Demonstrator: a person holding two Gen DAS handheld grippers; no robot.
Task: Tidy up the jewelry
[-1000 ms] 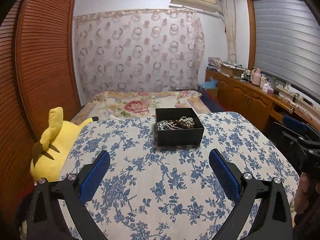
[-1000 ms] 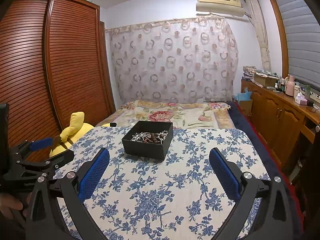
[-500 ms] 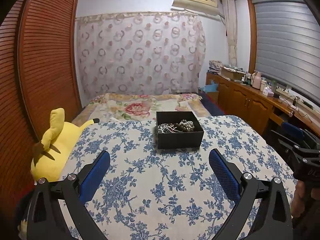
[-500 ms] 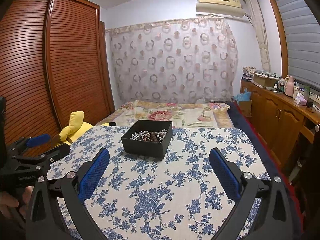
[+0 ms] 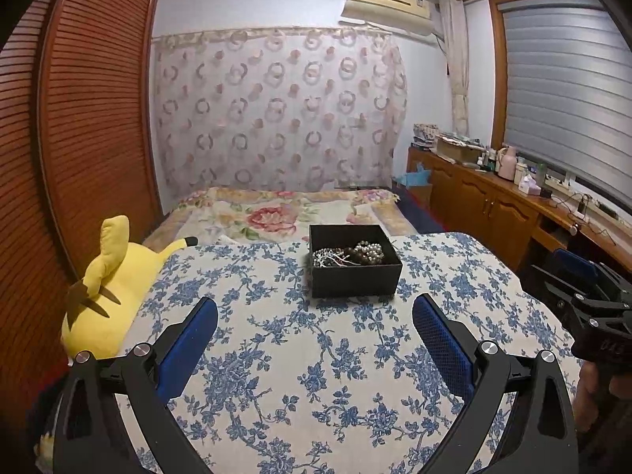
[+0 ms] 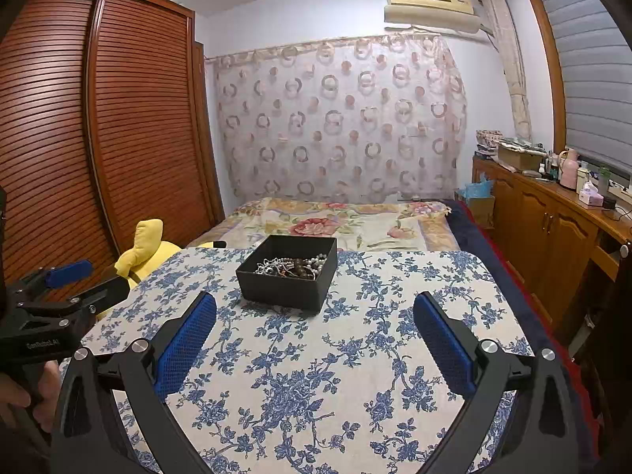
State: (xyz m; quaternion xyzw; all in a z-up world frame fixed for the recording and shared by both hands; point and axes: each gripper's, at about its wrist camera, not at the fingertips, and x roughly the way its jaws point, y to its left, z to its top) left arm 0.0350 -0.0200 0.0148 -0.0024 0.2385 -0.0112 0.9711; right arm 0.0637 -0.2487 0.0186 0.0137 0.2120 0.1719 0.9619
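A black open box (image 5: pixel 355 276) (image 6: pixel 284 284) stands at the far middle of the table with the blue-flowered cloth (image 5: pixel 316 355) (image 6: pixel 335 355). Inside it lies a tangle of jewelry (image 5: pixel 347 256) (image 6: pixel 292 266): silver chains, pearl and dark bead strands. My left gripper (image 5: pixel 315 312) is open, well short of the box, with nothing between its blue pads. My right gripper (image 6: pixel 315 310) is also open and empty, near the box's front right. Each gripper shows at the edge of the other's view, held by a hand (image 6: pixel 23 395).
A yellow plush toy (image 5: pixel 106 296) (image 6: pixel 148 251) leans at the table's left edge. Behind the table lies a bed with a floral cover (image 5: pixel 284 213). A brown slatted wardrobe (image 6: pixel 98 138) stands on the left, a cluttered wooden cabinet (image 6: pixel 553 229) on the right.
Both grippers have tilted upward and drawn back a little, so the box sits slightly lower and farther in view. Jaws stay open. The jewelry has not moved.
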